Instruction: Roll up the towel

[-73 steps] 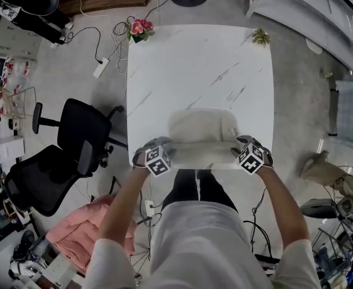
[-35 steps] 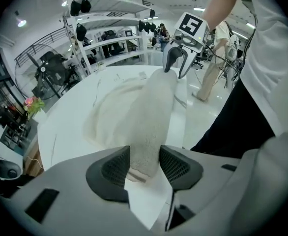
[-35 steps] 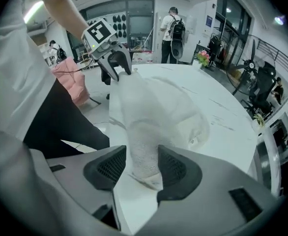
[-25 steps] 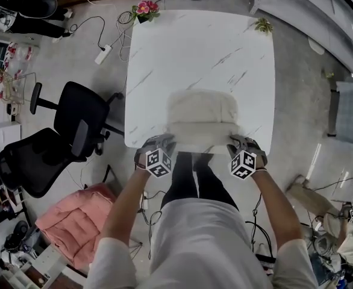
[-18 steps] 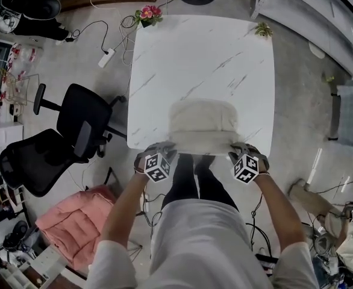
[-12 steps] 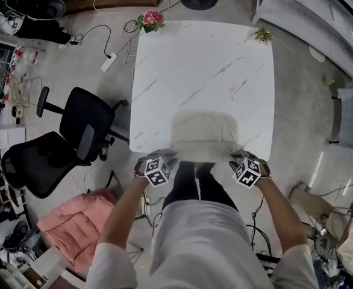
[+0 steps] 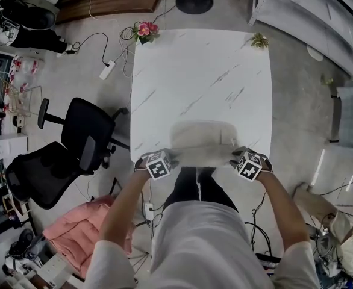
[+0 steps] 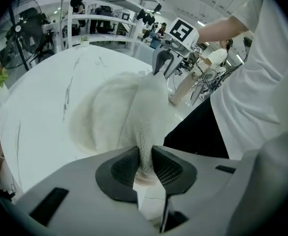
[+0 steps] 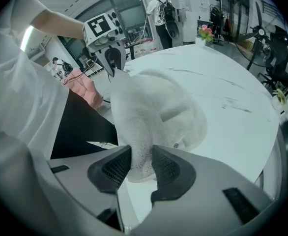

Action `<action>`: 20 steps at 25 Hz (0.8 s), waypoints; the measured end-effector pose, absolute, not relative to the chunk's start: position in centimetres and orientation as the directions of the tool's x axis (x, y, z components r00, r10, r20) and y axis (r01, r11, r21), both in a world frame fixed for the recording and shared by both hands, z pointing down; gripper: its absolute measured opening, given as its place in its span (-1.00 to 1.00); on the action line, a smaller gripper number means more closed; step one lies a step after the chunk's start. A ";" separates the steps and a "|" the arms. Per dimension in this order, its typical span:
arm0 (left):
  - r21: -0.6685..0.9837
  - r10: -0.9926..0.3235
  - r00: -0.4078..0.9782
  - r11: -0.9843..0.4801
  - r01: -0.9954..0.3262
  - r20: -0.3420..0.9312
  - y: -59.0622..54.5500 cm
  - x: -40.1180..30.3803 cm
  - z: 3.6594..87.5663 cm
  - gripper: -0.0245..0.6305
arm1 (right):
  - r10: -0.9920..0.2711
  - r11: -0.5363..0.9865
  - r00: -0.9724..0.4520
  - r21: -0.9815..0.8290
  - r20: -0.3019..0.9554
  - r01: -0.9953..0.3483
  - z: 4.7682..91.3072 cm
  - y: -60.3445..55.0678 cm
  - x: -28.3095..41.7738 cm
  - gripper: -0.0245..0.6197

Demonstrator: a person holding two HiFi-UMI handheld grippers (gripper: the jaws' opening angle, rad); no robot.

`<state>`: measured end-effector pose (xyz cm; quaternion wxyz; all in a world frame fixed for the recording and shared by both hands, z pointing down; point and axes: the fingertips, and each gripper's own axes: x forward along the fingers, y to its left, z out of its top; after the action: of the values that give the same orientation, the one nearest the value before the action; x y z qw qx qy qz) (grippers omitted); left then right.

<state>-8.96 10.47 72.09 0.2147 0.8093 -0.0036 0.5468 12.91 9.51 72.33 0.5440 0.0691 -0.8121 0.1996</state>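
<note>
**Head view: towel gripped at both near corners, at the counter's near edge**

Head view looks steeply down on a white, marble-patterned counter (image 7: 200,71). A pale towel (image 7: 202,142) lies on its near part, midway between the left and right edges. The far part of the towel rests on the surface as a rounded, folded mass. The near edge is drawn up into a ridge that runs from one gripper to the other.

The left gripper (image 7: 164,157) is at the towel's near left corner. In the left gripper view its ribbed pads (image 8: 124,167) are clenched on a fold of cloth. The jaws have just been opening slightly, yet the fabric is between them and touches both pads.

The right gripper (image 7: 240,157) is at the near right corner. The right gripper view shows a thicker wad of towel between its pads (image 9: 167,168), pressed on both sides. Its jaws have also just been opening, and stand wider than the left ones. Both grippers point steeply downward, at the counter's near edge in front of the person's torso.

A pot of pink flowers (image 7: 143,30) stands at the far left corner of the counter. A small green plant (image 7: 260,39) stands at the far right corner, well apart from the towel. Two black office chairs (image 7: 86,134) stand on the floor to the left, with a pink bundle (image 7: 83,230) nearer.
</note>
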 end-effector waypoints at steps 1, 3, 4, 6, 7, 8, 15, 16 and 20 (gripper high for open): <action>0.347 0.228 0.407 -0.904 -0.248 0.884 9.8 -8.9 72.0 -0.62 | 0.098 0.909 -0.396 -0.244 0.913 -0.337 72.3 8.9 13.0 -0.47; 0.328 0.203 0.412 -0.908 -0.260 0.889 8.1 -8.9 71.9 -0.59 | 0.078 0.908 -0.389 -0.227 0.918 -0.353 72.2 7.5 13.3 -0.40; 0.309 0.184 0.408 -0.914 -0.265 0.894 7.2 -8.8 71.9 -0.56 | 0.064 0.908 -0.386 -0.215 0.920 -0.361 72.2 6.8 13.4 -0.38; 0.264 0.141 0.398 -0.925 -0.273 0.906 5.3 -8.7 72.1 -0.51 | 0.022 0.906 -0.381 -0.180 0.924 -0.383 72.2 5.0 13.6 -0.30; 0.243 0.119 0.395 -0.929 -0.280 0.911 4.4 -8.7 72.3 -0.50 | -0.004 0.903 -0.378 -0.159 0.926 -0.400 72.3 4.1 13.8 -0.28; 0.222 0.096 0.393 -0.932 -0.288 0.914 3.6 -8.7 72.4 -0.48 | -0.032 0.897 -0.376 -0.140 0.926 -0.420 72.3 3.2 14.0 -0.25; 0.089 -0.058 0.373 -0.927 -0.365 0.926 -1.4 -9.0 73.5 -0.41 | -0.149 0.834 -0.346 -0.071 0.926 -0.548 72.8 -1.3 15.3 -0.21; 0.078 -0.070 0.368 -0.925 -0.373 0.927 -1.9 -9.1 73.7 -0.40 | -0.158 0.829 -0.339 -0.062 0.927 -0.556 73.0 -1.7 15.4 -0.21; 0.062 -0.088 0.357 -0.919 -0.388 0.930 -3.2 -9.0 74.5 -0.36 | -0.165 0.818 -0.315 -0.049 0.935 -0.574 74.1 -2.4 15.6 -0.20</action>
<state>-8.96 -3.17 74.55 0.1370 0.8123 -0.1466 0.5476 15.59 -2.39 74.11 0.5365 0.2343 -0.7880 0.1904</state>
